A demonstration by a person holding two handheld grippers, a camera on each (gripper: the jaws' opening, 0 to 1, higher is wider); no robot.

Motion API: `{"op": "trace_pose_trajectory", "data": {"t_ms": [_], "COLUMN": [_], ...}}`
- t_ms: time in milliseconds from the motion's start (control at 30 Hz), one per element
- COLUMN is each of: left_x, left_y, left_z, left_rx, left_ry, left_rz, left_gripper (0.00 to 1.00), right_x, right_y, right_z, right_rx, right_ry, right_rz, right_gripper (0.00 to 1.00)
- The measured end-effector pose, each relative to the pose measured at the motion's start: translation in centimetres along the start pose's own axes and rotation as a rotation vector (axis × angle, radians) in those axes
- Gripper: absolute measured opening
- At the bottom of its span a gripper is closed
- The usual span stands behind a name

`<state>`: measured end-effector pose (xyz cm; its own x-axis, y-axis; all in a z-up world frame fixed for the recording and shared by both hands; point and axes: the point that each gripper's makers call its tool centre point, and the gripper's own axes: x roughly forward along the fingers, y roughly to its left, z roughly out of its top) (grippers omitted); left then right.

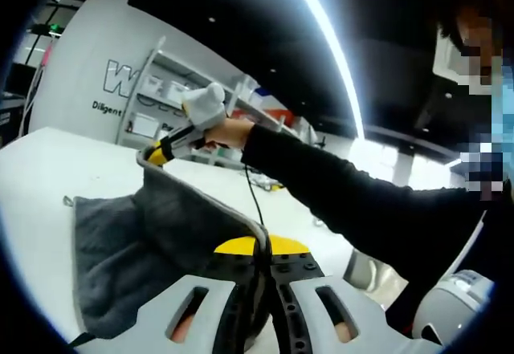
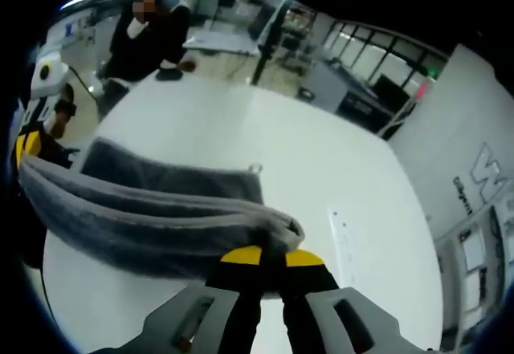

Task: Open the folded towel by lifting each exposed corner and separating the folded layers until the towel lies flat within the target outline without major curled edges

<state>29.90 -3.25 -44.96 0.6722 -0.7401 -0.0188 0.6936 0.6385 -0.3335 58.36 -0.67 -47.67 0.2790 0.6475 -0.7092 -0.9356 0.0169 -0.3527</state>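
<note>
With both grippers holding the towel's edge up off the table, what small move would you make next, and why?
Probably draw the grippers apart and carry the edge outward. The left gripper and right gripper each pinch the grey towel, whose raised layer sags between them while the rest lies on the white table.

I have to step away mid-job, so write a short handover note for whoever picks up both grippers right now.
Left gripper: shut on the grey towel's edge.
Right gripper: shut on the towel at another point of its upper layer; it shows in the left gripper view too.
Towel: upper layer lifted and stretched between the two grippers, lower part lying on the white table.
Done: top layer gripped and raised.
Left: carry that layer over, spread the towel flat, smooth curled edges. No target outline can be made out from here.
</note>
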Motion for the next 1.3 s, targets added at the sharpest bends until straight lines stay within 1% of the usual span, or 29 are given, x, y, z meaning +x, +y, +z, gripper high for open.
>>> {"op": "trace_pose_trajectory", "data": {"t_ms": [233,433,667,867,1000,1300], "left_x": [0.5,0.9,1.7,2.6,3.0,4.0], "left_y": [-0.5,-0.7,-1.0,-1.4,-1.8,-2.4], "left_z": [-0.1,-0.3,-0.9,-1.6,-1.7,-1.9], "left_rx": [0.005,0.007,0.007,0.013,0.024,0.029], "left_ry": [0.01,0.02,0.036,0.057,0.061,0.07], "left_rz": [-0.014,-0.023,-0.035,-0.051,-0.059,-0.074], "left_gripper": [0.0,0.0,0.0,0.0,0.0,0.0], "right_x": [-0.4,-0.8,-0.8,-1.4,-1.6,-1.7], "right_y": [-0.1,-0.2,-0.1,-0.2,0.0,-0.2], "right_z": [0.0,-0.5,-1.6,-2.9,-3.7,-4.1], "right_rx": [-0.011,-0.01,-0.021,-0.011,-0.014,-0.02], "right_ry": [-0.017,-0.026,-0.007,0.01,0.013,-0.001], "right_rz": [-0.008,-0.008,0.0,0.005,0.01,0.01], "right_gripper": [0.03,0.04,0.04,0.05,0.05,0.05]}}
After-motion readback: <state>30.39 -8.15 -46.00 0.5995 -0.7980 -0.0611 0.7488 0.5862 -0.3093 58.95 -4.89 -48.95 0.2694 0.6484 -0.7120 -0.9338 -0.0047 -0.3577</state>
